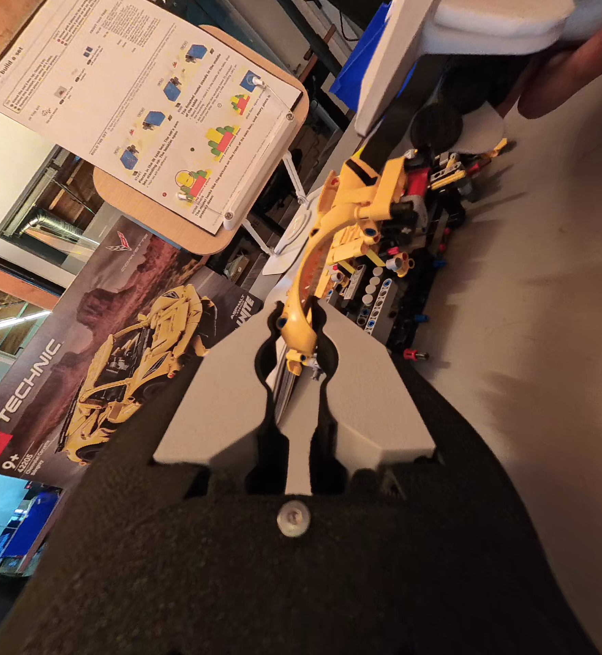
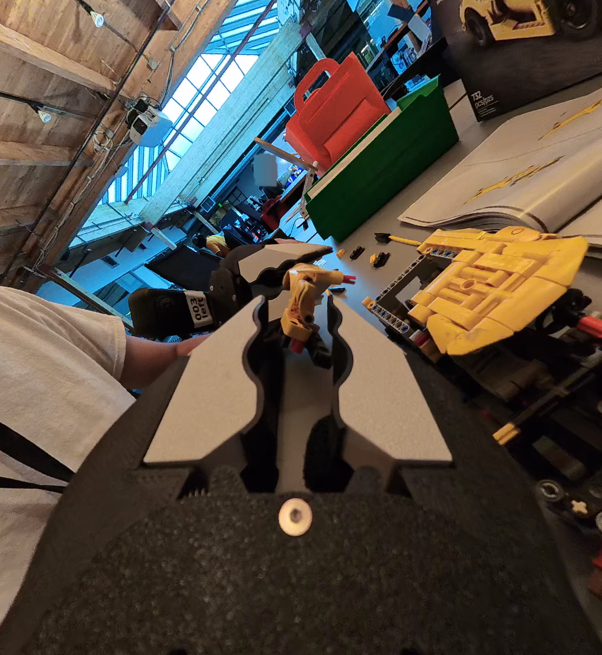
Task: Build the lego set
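left tool tilted, on yellow assembly

Yellow arch panel lifted off the table, curved, blue pins at its ends. Part-built car: yellow panels on black frame, lying by the open manual. Loose small pieces scattered beyond.

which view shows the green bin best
The right wrist view: the green bin stands there whole on the table, beside a red bag, unblocked by the right gripper. The left wrist view does not show the bin at all.
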Available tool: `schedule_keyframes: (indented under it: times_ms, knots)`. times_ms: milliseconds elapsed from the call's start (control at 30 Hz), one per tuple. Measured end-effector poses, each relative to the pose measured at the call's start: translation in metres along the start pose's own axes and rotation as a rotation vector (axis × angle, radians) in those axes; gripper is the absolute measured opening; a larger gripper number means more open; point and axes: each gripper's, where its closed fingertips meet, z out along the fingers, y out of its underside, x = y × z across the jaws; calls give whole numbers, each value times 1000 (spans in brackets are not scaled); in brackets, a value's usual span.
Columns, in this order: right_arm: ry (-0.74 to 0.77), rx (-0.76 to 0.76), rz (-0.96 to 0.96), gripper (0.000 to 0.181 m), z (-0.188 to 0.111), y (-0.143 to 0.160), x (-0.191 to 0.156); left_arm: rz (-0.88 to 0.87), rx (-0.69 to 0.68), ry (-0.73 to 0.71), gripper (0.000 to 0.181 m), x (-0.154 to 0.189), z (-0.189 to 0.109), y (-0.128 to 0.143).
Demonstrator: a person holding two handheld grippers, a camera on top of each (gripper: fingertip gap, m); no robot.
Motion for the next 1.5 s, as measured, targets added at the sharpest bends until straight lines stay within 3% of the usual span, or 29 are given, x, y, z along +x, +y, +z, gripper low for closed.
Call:
schedule_keyframes:
  times_ms: [467, 567, 767, 1167, 1333, 1500]
  knots:
    - [-27, -86, 47, 31, 9, 18, -1, 43, 46, 4, 15, 6, -3, -11]
    - [-28, -130, 9, 21, 11, 24, -4, 53, 44, 20, 15, 10, -2, -11]
    - [-5, -155, -58, 16, 11, 26, -6, -52, 35, 104, 15, 17, -2, -9]
    - [-34, -179, 9, 15, 8, 35, -9, 146, 50, 1, 16, 17, -8, -13]
    - [39, -169, -72, 14, -12, 40, -7, 80, -75, 140, 36, 38, -17, 18]
    - [177, -223, -280, 14, -38, 46, 3, -366, -45, 350, 36, 37, -27, 16]
